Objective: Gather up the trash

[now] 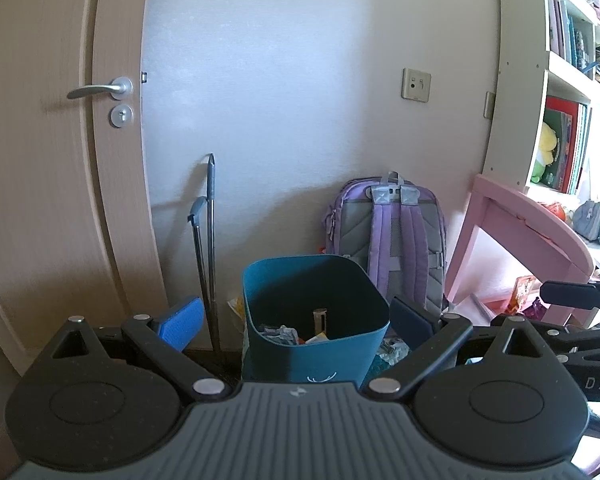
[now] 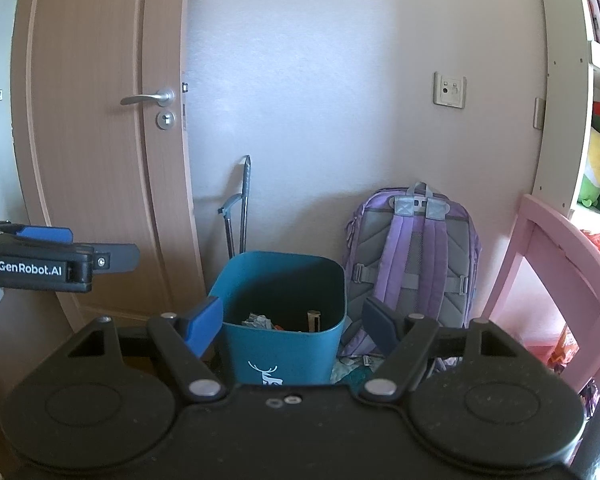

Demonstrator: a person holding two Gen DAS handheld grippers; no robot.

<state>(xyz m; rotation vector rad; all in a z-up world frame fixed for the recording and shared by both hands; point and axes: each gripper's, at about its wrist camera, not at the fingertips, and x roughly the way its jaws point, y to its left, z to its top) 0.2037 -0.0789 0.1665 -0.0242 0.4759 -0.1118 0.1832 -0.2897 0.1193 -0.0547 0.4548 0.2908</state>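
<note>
Here both the left gripper [image 1: 296, 326] and right gripper [image 2: 292, 324] hang open, tilted toward the bin [image 2: 284, 316].

Upright teal bin [image 2: 284, 344] with crumpled trash [image 2: 260, 322] inside, on floor

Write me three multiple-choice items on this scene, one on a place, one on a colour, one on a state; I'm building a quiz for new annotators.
1. Where does the purple backpack stand?
A. against the wall, right of the bin
B. inside the bin
C. hanging on the door handle

2. What colour is the trash bin?
A. red
B. teal
C. white

3. How is the right hand-held gripper?
A. shut on a wrapper
B. shut on the bin's rim
C. open, holding nothing

Answers: 1 A, it leans on the wall beside the bin; 2 B, its walls are teal with a white deer; 3 C, its fingers stand apart with nothing between them.
</note>
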